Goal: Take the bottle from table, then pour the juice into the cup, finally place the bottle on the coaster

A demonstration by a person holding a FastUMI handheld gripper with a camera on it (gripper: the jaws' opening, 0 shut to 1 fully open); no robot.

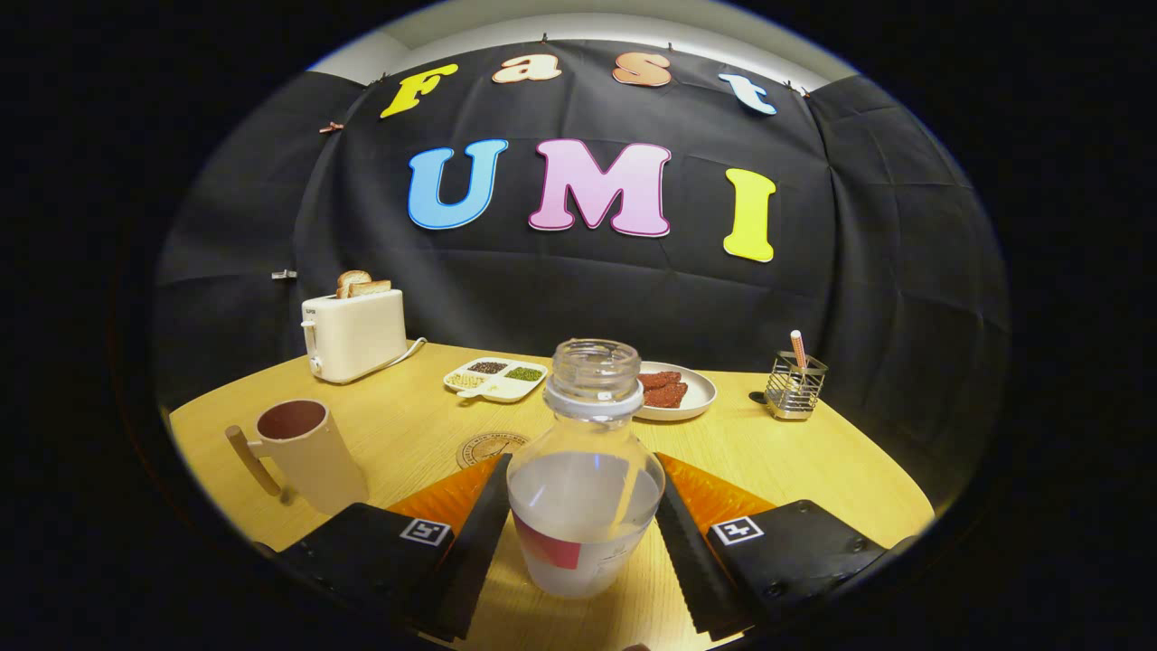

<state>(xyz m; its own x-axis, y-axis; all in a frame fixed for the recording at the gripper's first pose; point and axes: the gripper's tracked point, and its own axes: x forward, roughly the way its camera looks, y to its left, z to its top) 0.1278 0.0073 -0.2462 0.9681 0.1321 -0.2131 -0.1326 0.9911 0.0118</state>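
Observation:
A clear bottle (586, 506) with no cap stands upright between my fingers, about half full of cloudy pale juice. My gripper (583, 479) is shut on the bottle, one finger pressing each side of its body. A beige cup (307, 457) with a wooden handle stands to the left of the fingers, its mouth open and upward. A round wooden coaster (484, 445) lies flat just beyond the left finger, which hides part of it.
A wooden table (813, 461) carries a white toaster (354, 334) with bread at the back left, a divided white dish (495, 378) of grains, a plate (673, 393) of reddish food behind the bottle, and a wire holder (794, 384) at the back right.

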